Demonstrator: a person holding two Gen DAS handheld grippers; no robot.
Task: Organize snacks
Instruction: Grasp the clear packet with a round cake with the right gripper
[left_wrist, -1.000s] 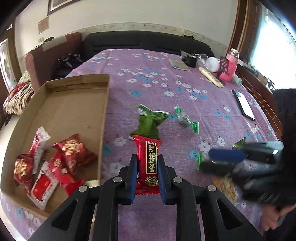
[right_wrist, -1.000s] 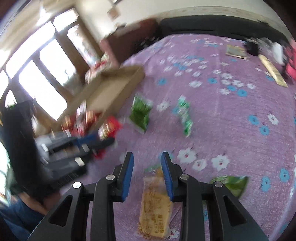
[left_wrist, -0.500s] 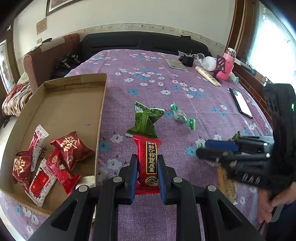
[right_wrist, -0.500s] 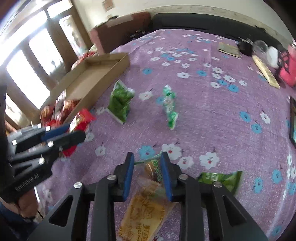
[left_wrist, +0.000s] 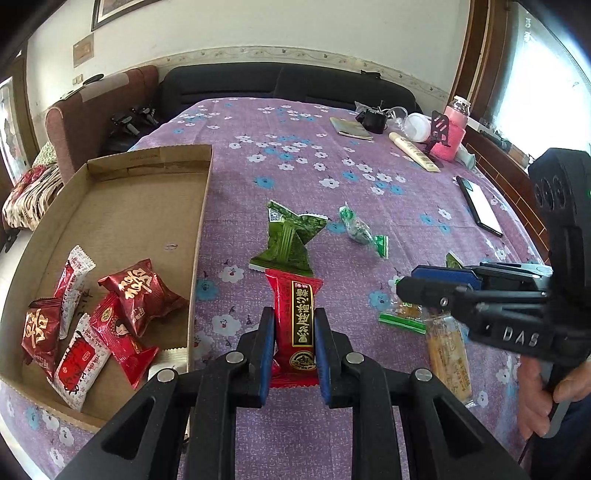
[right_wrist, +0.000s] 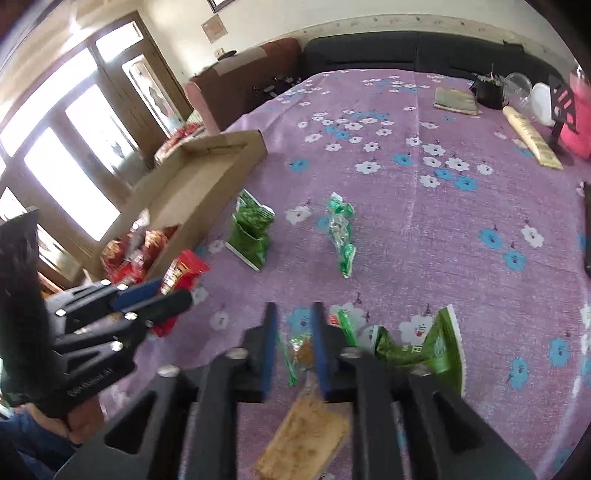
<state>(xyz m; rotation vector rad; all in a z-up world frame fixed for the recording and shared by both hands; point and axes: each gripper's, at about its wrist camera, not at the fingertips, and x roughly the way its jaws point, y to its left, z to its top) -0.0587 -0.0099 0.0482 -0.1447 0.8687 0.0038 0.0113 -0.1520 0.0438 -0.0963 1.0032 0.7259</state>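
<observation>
Since the earlier frame the right gripper (left_wrist: 436, 282) is sitting lower and steadier over the yellow snack packet (left_wrist: 448, 356), which was a blur beneath it before; the left gripper (left_wrist: 293, 341) is keeping the same place.

The left gripper's fingers (left_wrist: 266, 350) are standing nearly closed, pressing on both sides of a long red snack bar (left_wrist: 297, 317) that is lying on the purple flowered bench cover (left_wrist: 295, 155). The bar's far end is touching a green snack pouch (left_wrist: 290, 242), and a small green wrapped candy (left_wrist: 360, 230) is lying just beside that pouch.

In the right wrist view the right gripper (right_wrist: 293, 334) is pointing steeply down with its fingers (right_wrist: 267, 343) narrowly apart and opening. The green-edged top of the yellow snack packet (right_wrist: 301, 349) is sitting between them, and whether they are pressing on it cannot be told from the blur. Another green packet (right_wrist: 424, 347) is lying just to the right of those fingers.

A shallow cardboard box (left_wrist: 110, 206) is resting on the bench at the left, with several red snack packets (left_wrist: 140, 291) gathered in its near corner. A hand (left_wrist: 543, 391) is gripping the right tool's handle.
</observation>
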